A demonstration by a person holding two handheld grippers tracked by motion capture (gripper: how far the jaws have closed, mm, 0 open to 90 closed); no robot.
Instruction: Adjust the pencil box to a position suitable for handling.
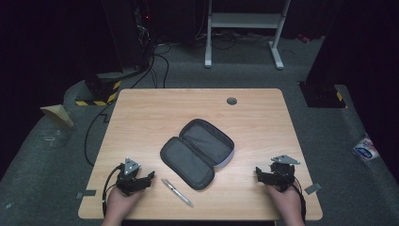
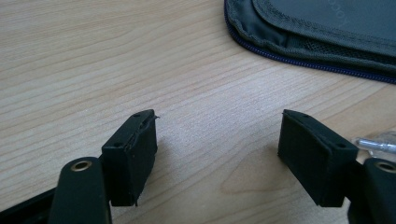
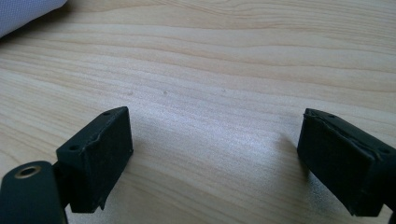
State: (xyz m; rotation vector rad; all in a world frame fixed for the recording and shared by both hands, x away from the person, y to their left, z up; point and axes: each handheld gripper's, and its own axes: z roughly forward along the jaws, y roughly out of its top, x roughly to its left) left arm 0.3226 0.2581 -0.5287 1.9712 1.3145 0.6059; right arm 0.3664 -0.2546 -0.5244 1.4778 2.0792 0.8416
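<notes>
Left gripper (image 1: 151, 178): near the table's front left corner, held in the person's left hand (image 1: 120, 203); it points toward the pen. In the left gripper view (image 2: 217, 140) its jaws stand wide apart, low over the wood, with nothing between them.

Left cable: a black loop runs from the left gripper back along the hand, just inside the table's front edge.

Pen (image 1: 178, 192): silvery, lying flat near the front edge, left of the middle, slanted from upper left to lower right. It is just right of the left gripper, not touching it, and just in front of the case. In the left gripper view its tip (image 2: 376, 143) shows beside the right-hand jaw, outside the gap.

Case (image 1: 196, 153): dark grey zip case, lying open in the middle of the table, its two halves spread flat, one toward the front left and one toward the back right. In the left gripper view its zip edge (image 2: 299, 44) lies well ahead of the jaws.

Table (image 1: 141, 117): light wood, with a small round grey cap near the back edge.

Right gripper (image 1: 258, 173): near the front right corner, held in the right hand (image 1: 286, 202), pointing left toward the case and well apart from it. In the right gripper view (image 3: 212, 163) its jaws are spread wide over bare wood, gripping nothing.
</notes>
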